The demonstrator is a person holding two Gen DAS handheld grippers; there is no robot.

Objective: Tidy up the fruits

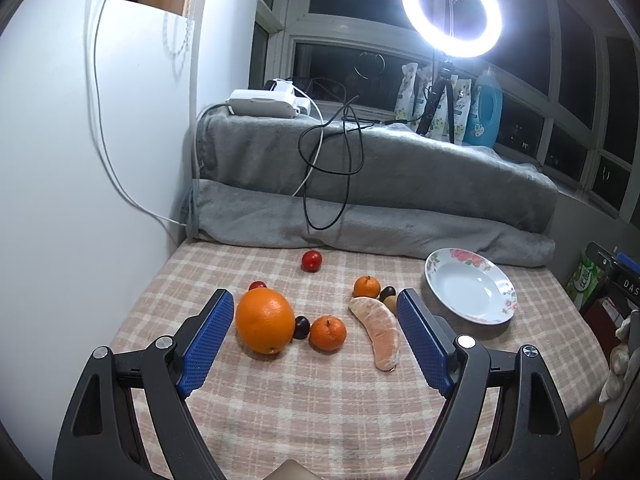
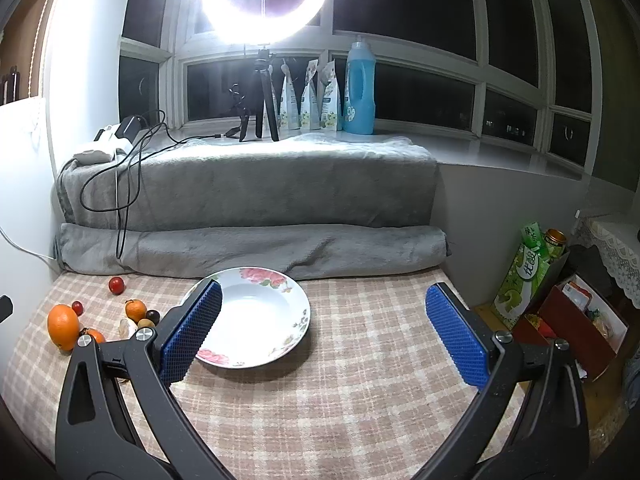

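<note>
On the checked cloth lie a large orange (image 1: 265, 321), two small tangerines (image 1: 328, 333) (image 1: 366, 286), a peeled pomelo segment (image 1: 380, 332), a red tomato (image 1: 311, 261) and some dark small fruits (image 1: 302, 327). A white flowered plate (image 1: 470, 290) stands empty at the right. My left gripper (image 1: 316, 340) hangs open just above the table, with the orange, one tangerine and the segment between its blue pads. My right gripper (image 2: 322, 332) is open and empty over the plate (image 2: 256, 320). The fruits show at the left of the right wrist view, the orange (image 2: 63, 326) foremost.
A folded grey blanket (image 1: 360, 184) with cables over it borders the table's far edge. A ring light (image 1: 451, 10) on a tripod, pouches and a blue bottle (image 2: 360, 88) stand on the windowsill. A white wall closes the left; boxes (image 2: 576, 316) sit right of the table.
</note>
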